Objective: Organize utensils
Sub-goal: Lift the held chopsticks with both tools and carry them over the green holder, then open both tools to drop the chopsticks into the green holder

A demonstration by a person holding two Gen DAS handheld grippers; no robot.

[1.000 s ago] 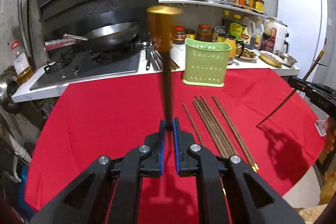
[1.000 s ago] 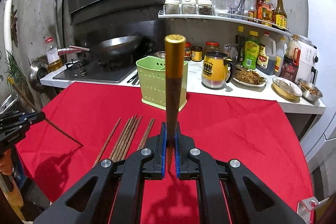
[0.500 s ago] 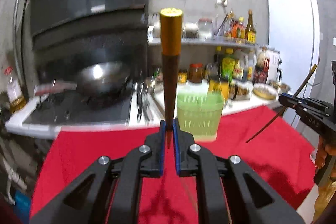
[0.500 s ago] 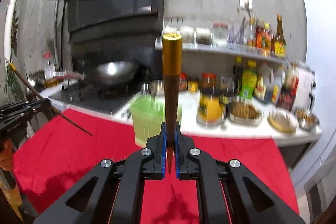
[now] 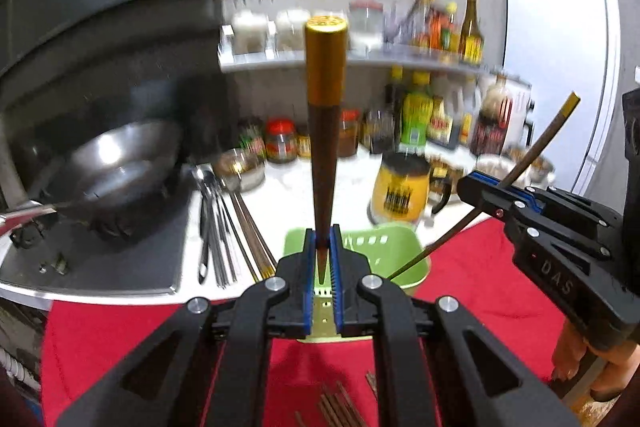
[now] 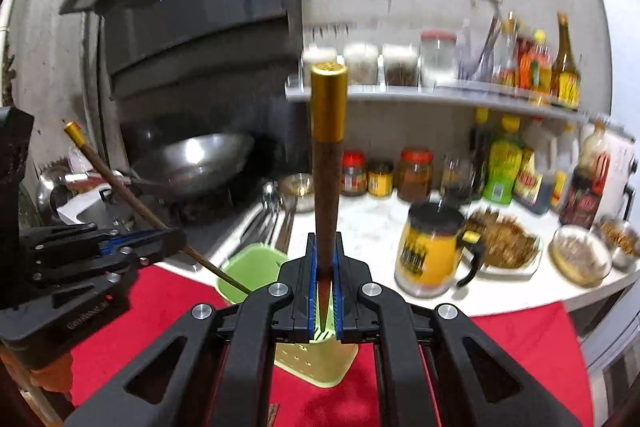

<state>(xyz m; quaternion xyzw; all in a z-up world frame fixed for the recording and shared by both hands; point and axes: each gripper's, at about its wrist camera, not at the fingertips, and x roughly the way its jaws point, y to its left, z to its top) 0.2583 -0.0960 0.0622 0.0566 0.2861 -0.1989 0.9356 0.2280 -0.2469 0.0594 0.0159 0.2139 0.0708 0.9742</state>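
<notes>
Left gripper (image 5: 321, 247) clamped narrow on a gold-capped chopstick (image 5: 325, 131), blue pads pinching the dark pointed end, gold cap standing straight up along the view. Right gripper (image 6: 325, 259) likewise closed tight on a second chopstick (image 6: 328, 155), gripped near its tip, cap up.

Green utensil holder (image 5: 400, 247) directly behind and below the left gripper's fingertips, open mouth upward, resting on the red tablecloth (image 5: 492, 279) at the counter's edge. In the left wrist view, right gripper (image 5: 486, 189) reaching in from the right side, its chopstick (image 5: 532, 151) slanted — thin tip down at the holder's rim, apparently just over the opening, though contact is not clear. In the right wrist view, same holder (image 6: 256, 267) partly hidden behind the fingers, left gripper (image 6: 170, 239) entering from the left with its chopstick (image 6: 120, 187) angled down, tip at the near rim of the holder.

More chopsticks (image 5: 340, 407) lying loose on the cloth below the left gripper, near the bottom edge.

On the counter beyond — a yellow mug (image 6: 430, 251), a wok (image 5: 116, 163) on the stove, a row of metal spoons and chopsticks (image 5: 218, 223) beside it, blurred jars and bottles along the wall.
</notes>
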